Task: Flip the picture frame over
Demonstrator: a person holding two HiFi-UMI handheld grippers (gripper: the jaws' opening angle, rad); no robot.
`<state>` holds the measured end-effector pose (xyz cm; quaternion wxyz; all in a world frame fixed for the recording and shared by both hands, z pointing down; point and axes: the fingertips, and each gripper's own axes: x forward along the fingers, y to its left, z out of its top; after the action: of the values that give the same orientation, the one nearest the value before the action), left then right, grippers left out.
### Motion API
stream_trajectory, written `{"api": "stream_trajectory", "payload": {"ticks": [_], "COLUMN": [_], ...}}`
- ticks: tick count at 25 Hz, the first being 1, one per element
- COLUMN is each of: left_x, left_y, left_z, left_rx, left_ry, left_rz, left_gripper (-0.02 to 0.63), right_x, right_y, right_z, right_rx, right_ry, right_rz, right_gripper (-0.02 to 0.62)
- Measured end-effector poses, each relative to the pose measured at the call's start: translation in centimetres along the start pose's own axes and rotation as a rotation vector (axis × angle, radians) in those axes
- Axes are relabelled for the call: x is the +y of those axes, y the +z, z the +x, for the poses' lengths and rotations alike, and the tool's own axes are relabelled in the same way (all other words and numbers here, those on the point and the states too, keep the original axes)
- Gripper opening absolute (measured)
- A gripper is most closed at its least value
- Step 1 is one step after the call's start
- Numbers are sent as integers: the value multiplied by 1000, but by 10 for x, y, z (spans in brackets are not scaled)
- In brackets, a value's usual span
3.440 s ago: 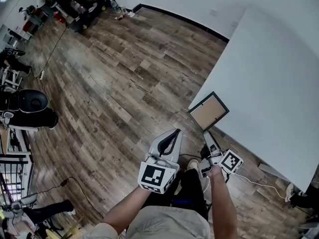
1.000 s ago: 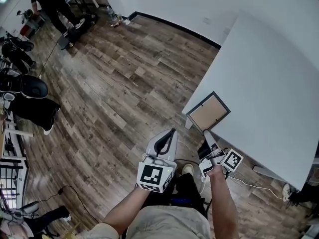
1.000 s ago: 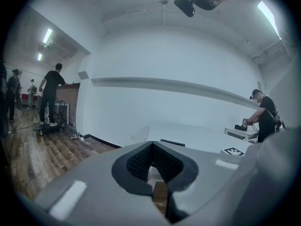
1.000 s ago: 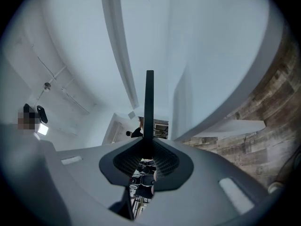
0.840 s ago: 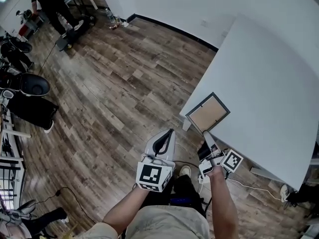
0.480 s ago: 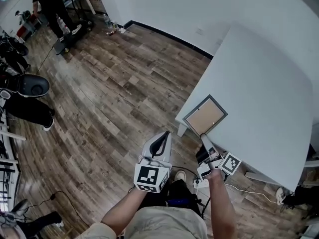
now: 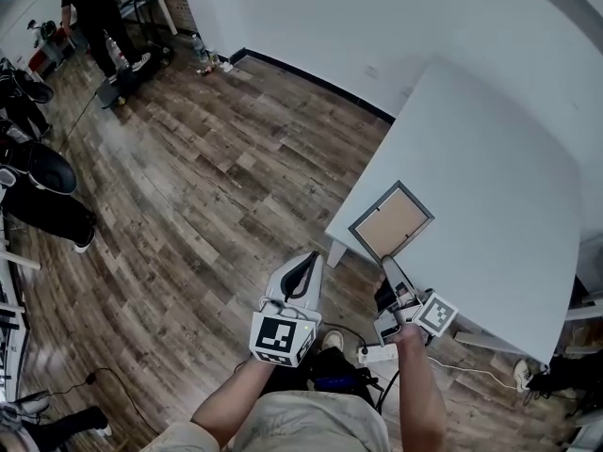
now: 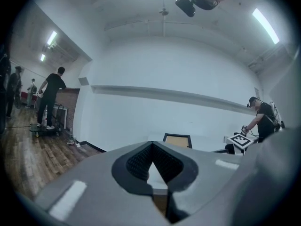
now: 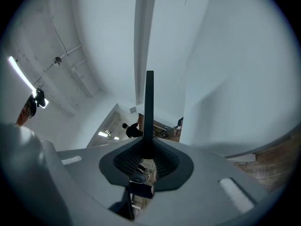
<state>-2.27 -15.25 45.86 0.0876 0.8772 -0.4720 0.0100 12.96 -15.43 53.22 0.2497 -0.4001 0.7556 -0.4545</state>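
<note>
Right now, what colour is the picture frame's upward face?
The picture frame shows a tan panel with a dark border; clearest in the head view.

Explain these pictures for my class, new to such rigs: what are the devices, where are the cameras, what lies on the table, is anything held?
These are two hand-held tools, each ending in a two-jaw claw: left claw and right claw. One picture comes from a head-worn camera looking down; the other two from cameras riding on each claw. On the white table lies a picture frame, brown backing up. The left claw is shut and empty. The right claw is shut on a thin dark edge, apparently the frame's near corner.
</note>
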Motion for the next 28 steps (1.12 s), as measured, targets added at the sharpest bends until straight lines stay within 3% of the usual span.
{"api": "stream_trajectory", "payload": {"ticks": [11, 16, 22, 28], "left_x": [-3, 2, 7, 17], "left_y": [8, 9, 10, 14], "left_z": [-4, -5, -10, -14], "left_rx": [-19, -19, -21, -27], "left_ry": [0, 13, 29, 39], "left_rz": [-4, -3, 4, 10], "left_gripper": [0, 2, 2, 2], "right_x": [14, -10, -13, -12], "right_y": [16, 17, 21, 21], "right_z": [-1, -11, -11, -3], "right_rx": [-39, -27, -15, 30], "right_ry": [-39, -218, -268, -339], "right_rz": [-106, -131, -188, -313], "right_gripper": [87, 87, 87, 87]}}
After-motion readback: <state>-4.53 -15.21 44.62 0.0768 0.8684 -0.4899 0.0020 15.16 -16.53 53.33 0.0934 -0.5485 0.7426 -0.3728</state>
